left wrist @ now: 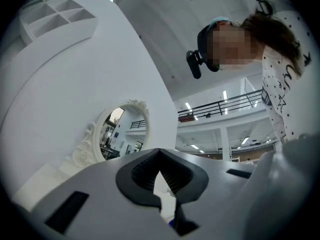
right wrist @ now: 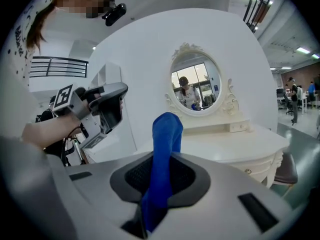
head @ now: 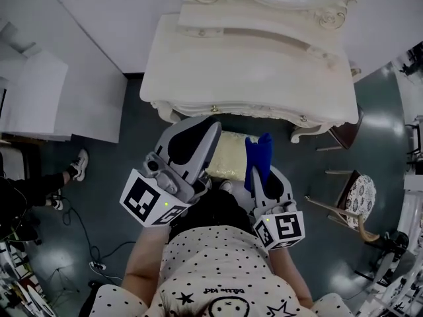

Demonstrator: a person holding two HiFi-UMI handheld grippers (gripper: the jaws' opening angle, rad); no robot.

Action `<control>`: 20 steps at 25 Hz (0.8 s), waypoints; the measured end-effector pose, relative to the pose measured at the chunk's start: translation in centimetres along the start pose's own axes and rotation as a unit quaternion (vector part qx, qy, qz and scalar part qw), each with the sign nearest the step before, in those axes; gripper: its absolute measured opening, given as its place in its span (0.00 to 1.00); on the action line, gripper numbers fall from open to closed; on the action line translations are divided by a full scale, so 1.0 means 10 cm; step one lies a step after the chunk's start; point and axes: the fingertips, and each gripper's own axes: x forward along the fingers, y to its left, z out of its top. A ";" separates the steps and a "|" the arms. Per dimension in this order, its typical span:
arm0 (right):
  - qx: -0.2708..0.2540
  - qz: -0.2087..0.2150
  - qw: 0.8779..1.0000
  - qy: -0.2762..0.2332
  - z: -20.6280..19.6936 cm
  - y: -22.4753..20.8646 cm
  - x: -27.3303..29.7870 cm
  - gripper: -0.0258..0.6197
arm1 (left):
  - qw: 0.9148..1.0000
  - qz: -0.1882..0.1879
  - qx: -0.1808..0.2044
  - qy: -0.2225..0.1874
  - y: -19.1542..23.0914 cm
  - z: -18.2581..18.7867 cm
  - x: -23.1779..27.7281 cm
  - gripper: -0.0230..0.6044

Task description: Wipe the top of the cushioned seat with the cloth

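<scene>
The cushioned seat (head: 230, 156), pale yellow, stands half tucked under the front of a cream dressing table (head: 251, 71), between my two grippers. My right gripper (head: 260, 174) is shut on a blue cloth (head: 259, 152), which sticks up from the jaws like a folded strip (right wrist: 165, 134) in the right gripper view (right wrist: 162, 164). It is held above the seat's right side, apart from the cushion. My left gripper (head: 212, 128) is raised over the seat's left side, its jaws together and holding nothing (left wrist: 160, 154). It also shows as a left gripper (right wrist: 107, 109) in the right gripper view.
An oval mirror (right wrist: 195, 86) stands on the dressing table (right wrist: 225, 144), against a white wall (head: 99, 18). A chair with a patterned seat (head: 360, 197) stands on the floor at right. A person's shoe (head: 79, 164) and cables (head: 86, 236) lie at left.
</scene>
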 end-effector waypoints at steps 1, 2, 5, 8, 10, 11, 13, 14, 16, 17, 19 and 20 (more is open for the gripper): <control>0.000 0.000 1.000 -0.003 0.03 0.01 -0.03 0.14 | 1.000 -0.009 0.010 0.003 -0.05 0.07 0.05 0.03; -0.001 0.001 1.000 -0.006 0.06 0.01 -0.06 0.14 | 1.000 -0.015 0.025 0.011 -0.09 0.12 0.08 0.03; -0.012 -0.002 1.000 -0.016 0.15 0.00 -0.17 0.14 | 0.998 -0.021 0.058 0.034 -0.17 0.29 0.09 0.03; -0.020 -0.007 0.999 -0.024 0.19 -0.01 -0.28 0.14 | 0.998 -0.005 0.055 0.022 -0.17 0.53 -0.05 0.03; -0.021 -0.010 0.999 -0.027 0.19 -0.01 -0.34 0.14 | 0.998 0.008 0.054 0.010 -0.15 0.67 -0.16 0.03; -0.020 -0.012 0.999 -0.028 0.19 -0.01 -0.37 0.14 | 0.998 0.014 0.057 0.008 -0.15 0.71 -0.22 0.03; -0.017 -0.016 0.999 -0.030 0.19 -0.02 -0.42 0.14 | 0.997 0.023 0.067 0.009 -0.16 0.77 -0.30 0.03; -0.016 -0.018 0.999 -0.030 0.19 -0.03 -0.44 0.14 | 0.997 0.027 0.069 0.010 -0.17 0.79 -0.34 0.03; -0.016 -0.022 0.999 -0.030 0.19 -0.06 -0.48 0.14 | 0.997 0.031 0.073 0.009 -0.22 0.85 -0.41 0.03; -0.015 -0.024 0.999 -0.031 0.19 -0.07 -0.50 0.14 | 0.996 0.032 0.080 0.009 -0.24 0.89 -0.45 0.03; -0.014 -0.025 0.999 -0.033 0.19 -0.07 -0.53 0.14 | 0.994 0.030 0.106 0.015 -0.26 0.99 -0.52 0.03; -0.015 -0.025 0.999 -0.034 0.19 -0.07 -0.55 0.14 | 0.992 0.028 0.123 0.025 -0.26 1.02 -0.55 0.03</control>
